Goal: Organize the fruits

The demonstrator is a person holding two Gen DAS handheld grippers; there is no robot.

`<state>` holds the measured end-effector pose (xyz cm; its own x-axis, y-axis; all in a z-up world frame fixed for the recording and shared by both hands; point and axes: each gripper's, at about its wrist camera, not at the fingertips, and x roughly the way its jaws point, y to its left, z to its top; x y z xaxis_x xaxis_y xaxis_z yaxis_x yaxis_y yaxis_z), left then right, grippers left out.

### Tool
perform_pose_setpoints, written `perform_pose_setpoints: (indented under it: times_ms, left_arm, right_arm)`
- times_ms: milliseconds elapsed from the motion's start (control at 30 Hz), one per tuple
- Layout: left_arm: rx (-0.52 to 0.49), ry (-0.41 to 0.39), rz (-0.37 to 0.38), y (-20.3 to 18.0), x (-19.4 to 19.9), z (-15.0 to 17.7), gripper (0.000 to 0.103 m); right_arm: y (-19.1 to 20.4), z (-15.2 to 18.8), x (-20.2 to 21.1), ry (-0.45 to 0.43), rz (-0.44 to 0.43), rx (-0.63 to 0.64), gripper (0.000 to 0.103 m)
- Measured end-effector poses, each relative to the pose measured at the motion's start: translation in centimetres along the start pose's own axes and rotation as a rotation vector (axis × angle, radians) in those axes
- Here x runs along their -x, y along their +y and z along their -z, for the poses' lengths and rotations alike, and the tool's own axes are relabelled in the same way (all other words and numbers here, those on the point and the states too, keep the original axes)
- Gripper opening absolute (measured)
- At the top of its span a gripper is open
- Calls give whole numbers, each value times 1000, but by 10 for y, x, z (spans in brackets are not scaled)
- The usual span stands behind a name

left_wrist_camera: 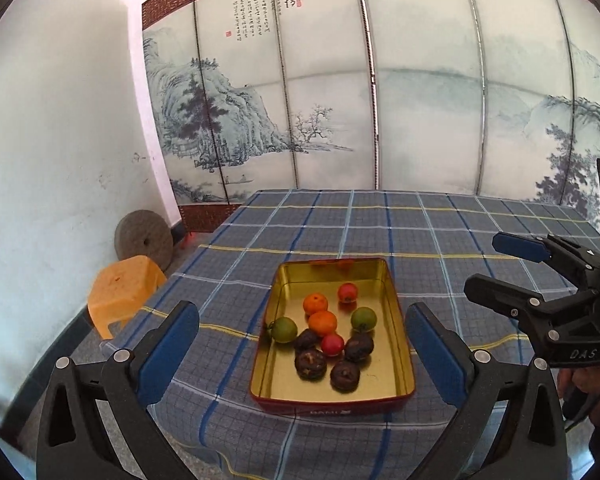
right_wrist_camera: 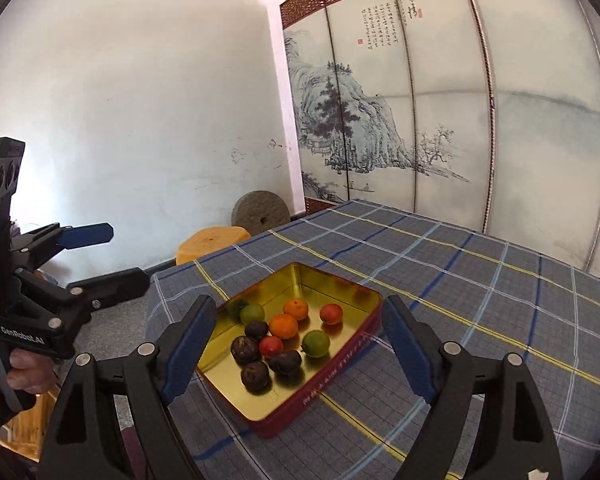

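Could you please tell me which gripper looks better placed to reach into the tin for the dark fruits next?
Probably the left gripper. Its open jaws frame the dark fruits in the gold tin, straight ahead. The right gripper, also open and empty, sees the tin cornerwise.

White wall point(right_wrist_camera: 140, 100), painted folding screen point(left_wrist_camera: 340, 100)
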<state>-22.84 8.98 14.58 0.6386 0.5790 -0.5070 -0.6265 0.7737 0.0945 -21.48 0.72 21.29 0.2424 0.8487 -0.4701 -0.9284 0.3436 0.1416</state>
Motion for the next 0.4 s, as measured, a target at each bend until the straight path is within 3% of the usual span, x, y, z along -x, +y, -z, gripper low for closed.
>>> perform_pose_setpoints:
  times_ms: [167, 400]
  left_arm:
    - [4, -4, -1, -12, 1, -2, 102]
    - [-8, 40, -25, -24, -9, -3, 102]
  right_arm:
    - [-40, 18, 6, 33, 36, -71, 93]
    - [-154, 66, -10, 258, 301, -124, 93]
